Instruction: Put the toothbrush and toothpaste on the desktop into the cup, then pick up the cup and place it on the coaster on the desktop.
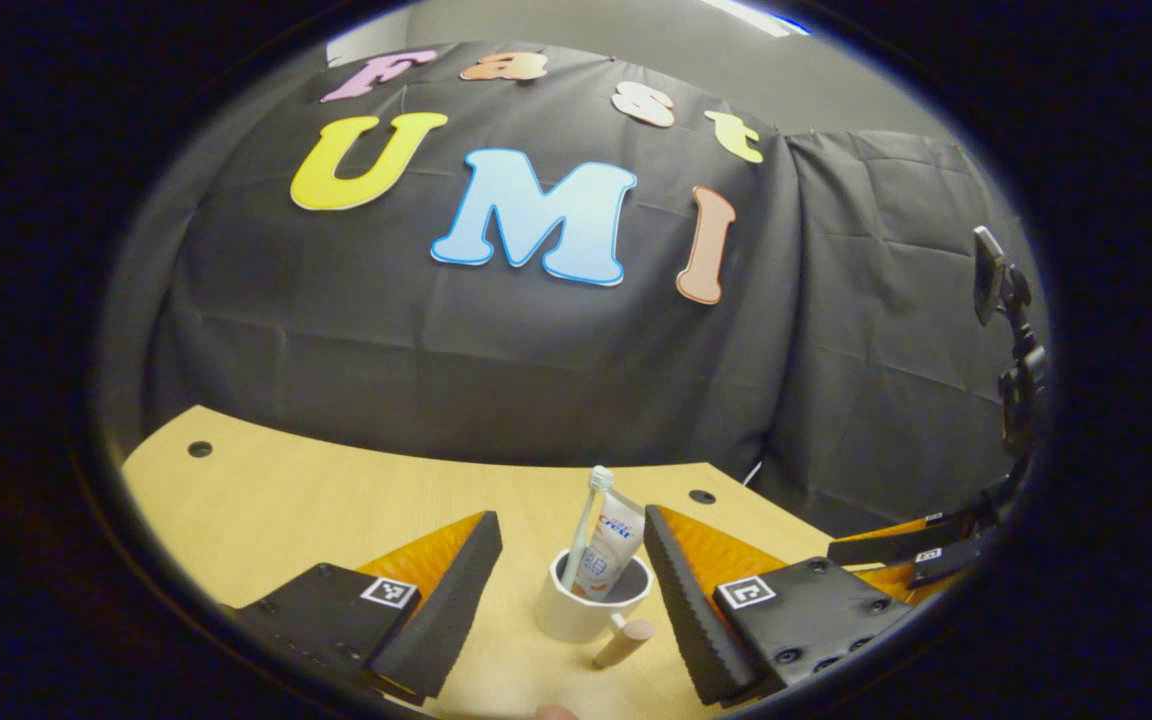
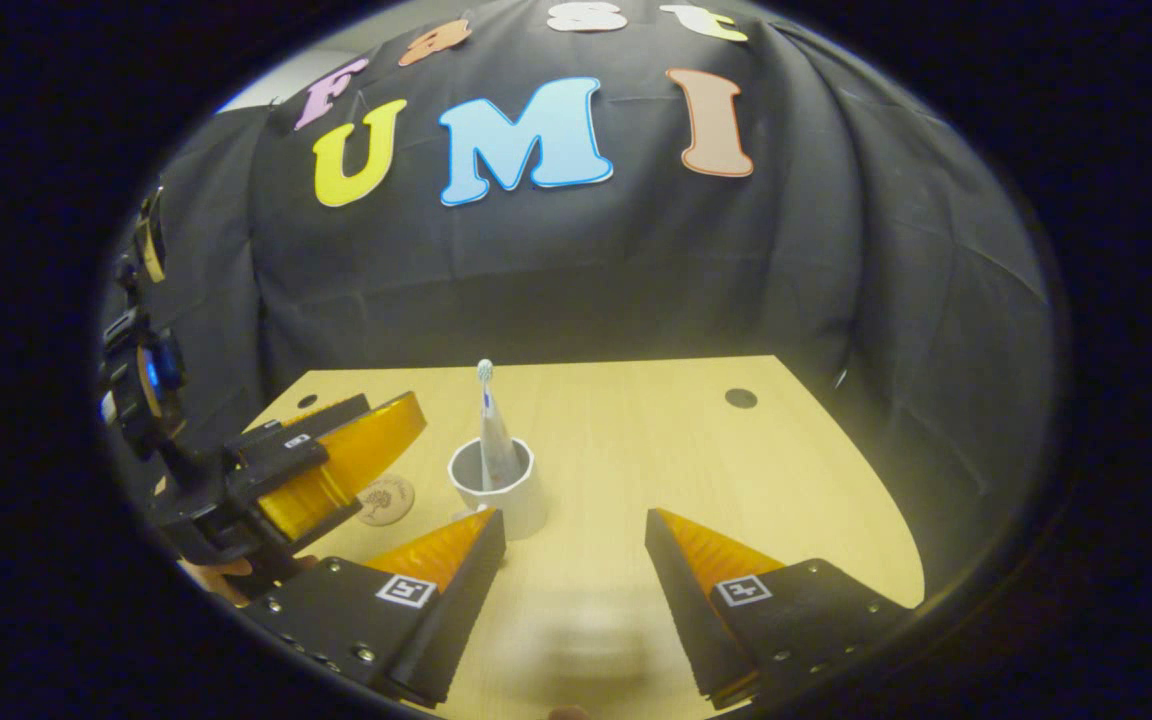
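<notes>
Left gripper view: left claw (image 1: pixel 568 585) spread wide at the bottom, with the cup (image 1: pixel 591 603) between its fingers, untouched, toothbrush (image 1: pixel 587 520) and toothpaste (image 1: pixel 612 553) standing inside. In the right gripper view, the coaster (image 2: pixel 385 499) lies lower left on the counter (image 2: pixel 656 450), beside the cup; right claw (image 2: pixel 574 570) open, empty.
</notes>
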